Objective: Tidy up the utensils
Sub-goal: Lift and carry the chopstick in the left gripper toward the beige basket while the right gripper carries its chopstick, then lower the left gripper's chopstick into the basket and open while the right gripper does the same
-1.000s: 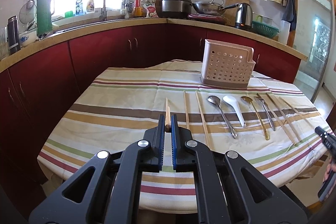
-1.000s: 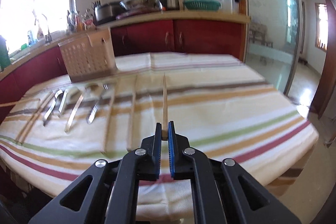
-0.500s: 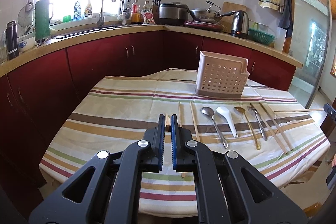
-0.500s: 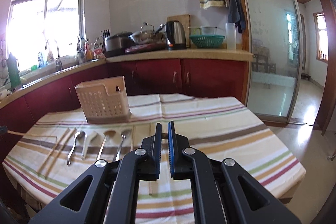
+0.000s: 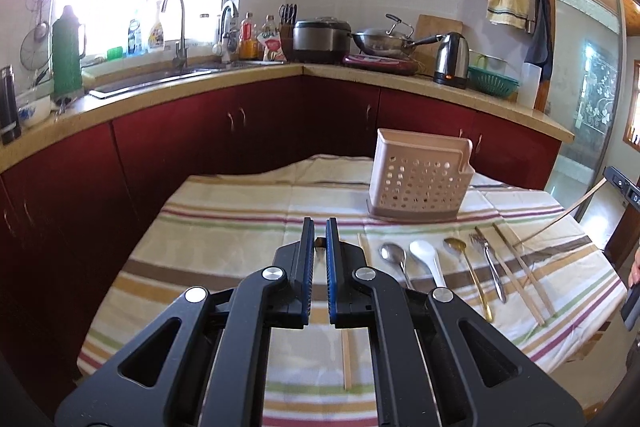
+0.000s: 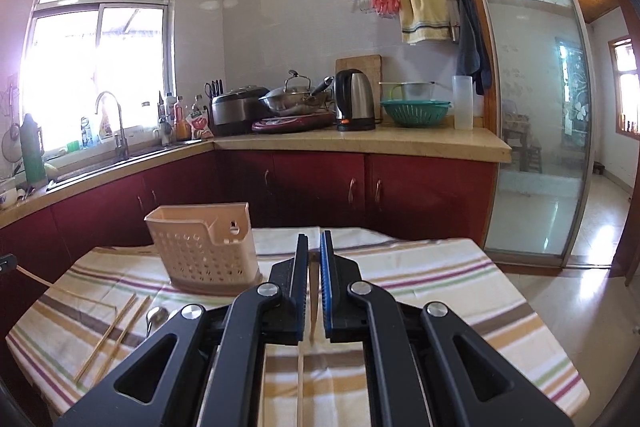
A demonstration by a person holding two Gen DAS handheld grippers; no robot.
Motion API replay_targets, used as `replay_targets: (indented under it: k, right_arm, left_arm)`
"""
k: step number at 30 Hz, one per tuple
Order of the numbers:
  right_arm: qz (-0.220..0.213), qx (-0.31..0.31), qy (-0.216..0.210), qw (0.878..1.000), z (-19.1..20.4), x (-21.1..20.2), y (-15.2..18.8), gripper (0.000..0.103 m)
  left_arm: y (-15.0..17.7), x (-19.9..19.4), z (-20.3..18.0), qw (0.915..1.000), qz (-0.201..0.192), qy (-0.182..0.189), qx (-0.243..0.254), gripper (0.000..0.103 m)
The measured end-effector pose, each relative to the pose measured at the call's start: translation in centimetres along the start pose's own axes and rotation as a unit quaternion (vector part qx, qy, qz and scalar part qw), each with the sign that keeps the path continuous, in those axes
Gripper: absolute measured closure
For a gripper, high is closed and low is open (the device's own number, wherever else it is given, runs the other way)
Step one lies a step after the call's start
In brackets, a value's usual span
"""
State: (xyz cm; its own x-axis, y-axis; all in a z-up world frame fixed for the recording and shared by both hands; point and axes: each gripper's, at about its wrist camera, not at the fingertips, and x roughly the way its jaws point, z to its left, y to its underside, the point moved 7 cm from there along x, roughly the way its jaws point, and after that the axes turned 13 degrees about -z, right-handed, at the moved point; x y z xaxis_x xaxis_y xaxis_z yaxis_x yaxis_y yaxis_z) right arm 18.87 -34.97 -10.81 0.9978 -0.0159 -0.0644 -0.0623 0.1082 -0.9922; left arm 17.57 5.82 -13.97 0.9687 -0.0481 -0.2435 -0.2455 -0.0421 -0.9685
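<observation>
My left gripper point(image 5: 319, 227) is shut on a wooden chopstick point(image 5: 319, 241), seen end-on between the blue pads above the striped tablecloth. My right gripper point(image 6: 314, 239) is shut on another chopstick point(image 6: 315, 297), a thin sliver between its pads. The right gripper's chopstick point(image 5: 576, 207) also slants in from the right edge of the left wrist view. A beige perforated utensil basket point(image 5: 420, 183) point(image 6: 204, 247) stands upright at the table's far side. A metal spoon point(image 5: 394, 255), white spoon point(image 5: 426, 257), gold spoon point(image 5: 460, 251), fork point(image 5: 486, 257) and chopstick pair point(image 5: 520, 275) lie in a row.
A loose chopstick point(image 5: 346, 359) lies on the table under the left gripper, another point(image 6: 299, 383) under the right. Red cabinets and a counter point(image 6: 360, 143) with kettle, wok and rice cooker run behind the table. A glass sliding door point(image 6: 532, 147) is at the right.
Both grippers have risen off the table, each still gripping its chopstick. The right one rose more and tilted upward, so the table now sits lower in both views.
</observation>
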Motion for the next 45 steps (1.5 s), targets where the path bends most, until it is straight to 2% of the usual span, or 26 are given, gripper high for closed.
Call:
replay_targets:
  k: [12, 19, 27, 31, 35, 41, 45]
  right_arm:
    - [0.000, 0.002, -0.009, 1.000, 0.1, 3.3, -2.1, 0.096]
    - [-0.001, 0.022, -0.040, 0.999, 0.8, 4.0, -4.4, 0.096]
    - [-0.017, 0.039, -0.094, 0.995, 2.8, 5.6, -9.1, 0.096]
    - [-0.025, 0.038, -0.117, 0.992, 4.2, 7.3, -11.7, 0.096]
    - [-0.032, 0.035, -0.130, 0.990, 5.6, 9.3, -13.8, 0.096]
    - [-0.020, 0.045, -0.146, 0.988, 6.9, 13.1, -14.8, 0.096]
    - [-0.005, 0.040, -0.146, 0.988, 7.6, 15.4, -14.2, 0.096]
  left_arm:
    - [-3.8, 3.7, -0.6, 0.9997, -0.017, 0.016, 0.004, 0.097]
    - [-6.2, 5.0, -0.3, 0.9990, -0.015, 0.040, -0.016, 0.097]
    - [-12.5, 5.8, -2.9, 0.9953, -0.040, 0.087, 0.012, 0.097]
    - [-15.7, 6.7, -4.5, 0.9928, -0.057, 0.098, 0.039, 0.097]
    - [-18.8, 8.2, -5.9, 0.9901, -0.073, 0.111, 0.046, 0.097]
    - [-22.3, 11.1, -8.2, 0.9862, -0.075, 0.142, 0.039, 0.097]
    - [-22.5, 13.9, -9.6, 0.9856, -0.064, 0.151, 0.040, 0.097]
